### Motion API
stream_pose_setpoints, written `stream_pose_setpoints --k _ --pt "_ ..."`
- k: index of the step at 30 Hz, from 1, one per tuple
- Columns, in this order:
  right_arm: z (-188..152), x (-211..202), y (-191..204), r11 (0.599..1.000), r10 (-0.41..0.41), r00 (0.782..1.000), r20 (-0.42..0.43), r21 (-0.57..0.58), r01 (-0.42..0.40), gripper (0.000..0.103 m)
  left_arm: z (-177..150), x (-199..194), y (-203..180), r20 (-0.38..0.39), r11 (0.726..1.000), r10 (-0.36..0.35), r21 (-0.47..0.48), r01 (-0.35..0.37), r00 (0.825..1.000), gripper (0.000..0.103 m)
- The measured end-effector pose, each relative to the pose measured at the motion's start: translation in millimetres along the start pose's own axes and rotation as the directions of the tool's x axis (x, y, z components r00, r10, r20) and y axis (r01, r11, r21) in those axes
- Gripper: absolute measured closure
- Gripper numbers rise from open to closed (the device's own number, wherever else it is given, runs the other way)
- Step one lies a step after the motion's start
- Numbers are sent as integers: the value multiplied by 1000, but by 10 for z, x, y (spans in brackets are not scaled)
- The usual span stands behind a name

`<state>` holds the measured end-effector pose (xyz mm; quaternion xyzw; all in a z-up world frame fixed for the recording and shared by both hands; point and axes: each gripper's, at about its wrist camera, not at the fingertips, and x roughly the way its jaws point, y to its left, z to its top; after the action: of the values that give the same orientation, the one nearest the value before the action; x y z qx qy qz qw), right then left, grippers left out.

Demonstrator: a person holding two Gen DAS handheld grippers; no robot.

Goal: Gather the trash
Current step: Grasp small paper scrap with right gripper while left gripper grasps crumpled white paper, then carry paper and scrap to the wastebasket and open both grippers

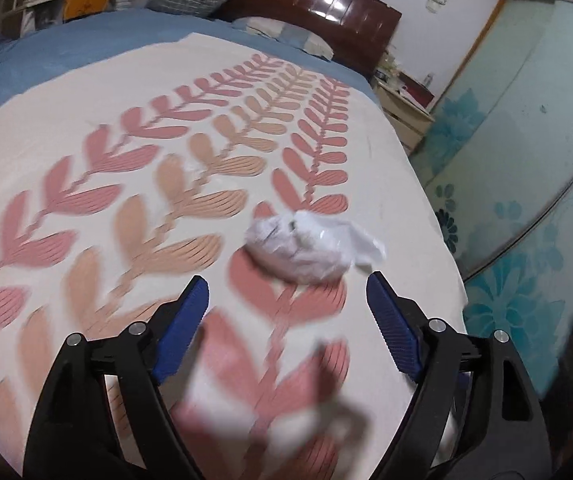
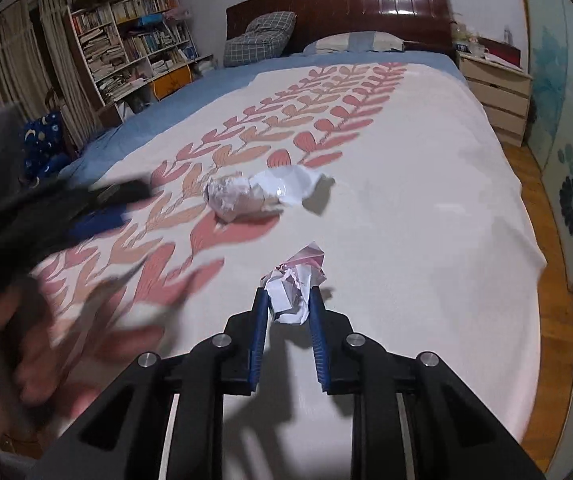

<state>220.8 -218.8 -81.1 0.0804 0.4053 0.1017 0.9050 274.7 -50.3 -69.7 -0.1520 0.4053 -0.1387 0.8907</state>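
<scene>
Bedroom, bed [image 2: 426, 208] covered by a cream bedspread [image 1: 66, 92] with pink and tan leaf rows.

Trash on it: one crumpled white paper wad [image 2: 292, 290] near the foot of the bed, clamped between the blue pads of the right hand-held gripper [image 2: 288, 304] — pads press it from both sides, paper sticks out past the tips. A pink-tinted scrap shows at its far end.

Second piece, a bigger crumpled paper ball [image 1: 306, 246] with a loose white flap on its right, lies further up the bedspread on the leaf pattern, well apart from the first. Left hand-held gripper [image 1: 288, 290] hangs just short of it, jaws spread wide, nothing between the pads, no contact. In the right wrist view that gripper is a dark motion-blurred shape at left, a blurred hand below it.

Around: blue sheet [image 2: 190, 92] beyond the bedspread, plaid pillow [image 2: 260, 36] against a dark wooden headboard [image 2: 350, 4], bookshelf [image 2: 134, 36] left, drawer nightstand [image 2: 494, 92] right, wooden floor.
</scene>
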Motion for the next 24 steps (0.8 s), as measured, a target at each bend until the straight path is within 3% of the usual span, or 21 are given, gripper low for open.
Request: stream_pose_setpoints --k 6,12,14,18,24 --pt "-223 -133 -159 999 12 1000 -17 37 -11 81 86 635 -78 -96 998 -7 -60 1 995 21" --pt "-276 -189 -156 999 12 1000 -14 31 -12 81 105 794 7 -120 993 -3 -118 -11 993 22" --pt "-281 -210 -158 999 13 1000 -14 33 -12 81 100 791 28 -120 992 -5 -122 -10 993 35" --pt "-239 -250 -164 999 12 1000 -13 38 -11 81 78 713 -22 -121 996 22 -79 -32 992 52" --pt "-217 -502 -220 998 2 1000 21 56 -3 81 -22 231 -322 -58 993 103 58 -100 993 55"
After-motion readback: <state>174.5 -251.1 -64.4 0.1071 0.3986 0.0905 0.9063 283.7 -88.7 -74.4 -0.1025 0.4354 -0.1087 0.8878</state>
